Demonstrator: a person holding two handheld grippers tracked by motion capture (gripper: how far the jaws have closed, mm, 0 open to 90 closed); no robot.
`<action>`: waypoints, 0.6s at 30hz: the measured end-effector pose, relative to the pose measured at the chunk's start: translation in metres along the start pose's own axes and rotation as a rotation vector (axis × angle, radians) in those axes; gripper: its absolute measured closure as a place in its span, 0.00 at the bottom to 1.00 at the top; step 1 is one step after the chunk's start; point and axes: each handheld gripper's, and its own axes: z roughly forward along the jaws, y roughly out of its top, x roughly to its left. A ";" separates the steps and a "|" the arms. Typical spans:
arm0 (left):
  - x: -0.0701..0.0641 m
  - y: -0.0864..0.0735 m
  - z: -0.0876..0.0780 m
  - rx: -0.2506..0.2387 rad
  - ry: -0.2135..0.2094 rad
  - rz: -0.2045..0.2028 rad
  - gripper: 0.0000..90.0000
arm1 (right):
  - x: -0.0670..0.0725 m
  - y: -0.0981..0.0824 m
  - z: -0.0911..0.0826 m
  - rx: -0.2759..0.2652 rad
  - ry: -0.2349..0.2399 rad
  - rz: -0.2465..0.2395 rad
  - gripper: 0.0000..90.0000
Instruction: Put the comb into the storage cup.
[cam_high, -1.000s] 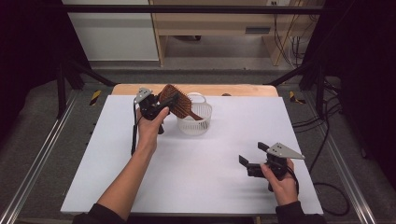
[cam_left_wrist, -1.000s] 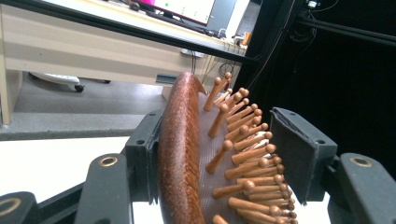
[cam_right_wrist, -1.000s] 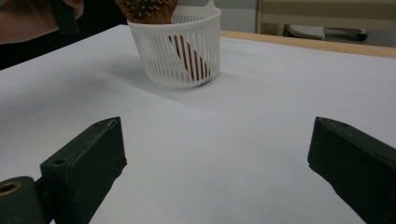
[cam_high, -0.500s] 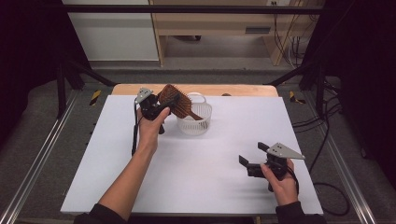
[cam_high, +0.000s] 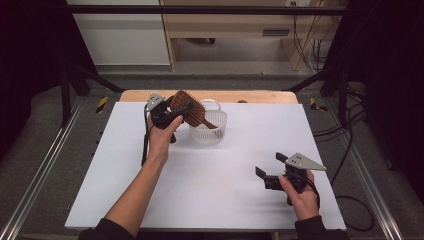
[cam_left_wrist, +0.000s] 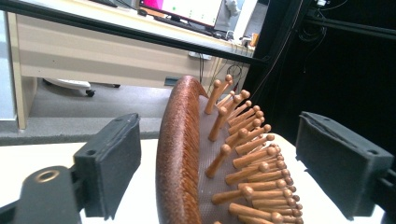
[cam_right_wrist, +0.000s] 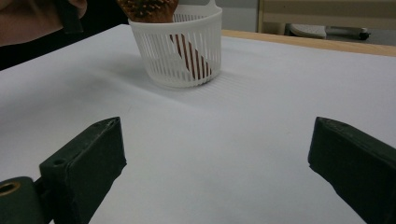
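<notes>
The left gripper (cam_high: 176, 114) has just been opening, pads clear of the brush (cam_high: 192, 107) so it stays propped handle-down in the basket (cam_high: 210, 131), while the right gripper (cam_high: 267, 172) waits spread and empty

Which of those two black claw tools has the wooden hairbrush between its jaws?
The left gripper, up by the white basket: the hairbrush sits between its open jaws, pads clear. The right gripper hovers over bare table.

Glossy wooden hairbrush (cam_left_wrist: 180, 158) with wooden pins – white slatted plastic basket (cam_right_wrist: 180, 46), matt white table (cam_high: 210, 175).
</notes>
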 end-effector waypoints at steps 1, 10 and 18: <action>0.000 0.000 0.000 0.001 0.001 0.003 0.15 | 0.000 0.000 0.000 0.001 0.000 0.000 0.05; -0.001 -0.001 0.001 0.013 0.018 0.001 0.07 | 0.000 0.000 0.000 -0.002 0.001 0.000 0.05; -0.005 0.000 0.001 0.013 0.021 0.027 0.05 | 0.000 0.000 -0.001 -0.001 -0.001 -0.002 0.05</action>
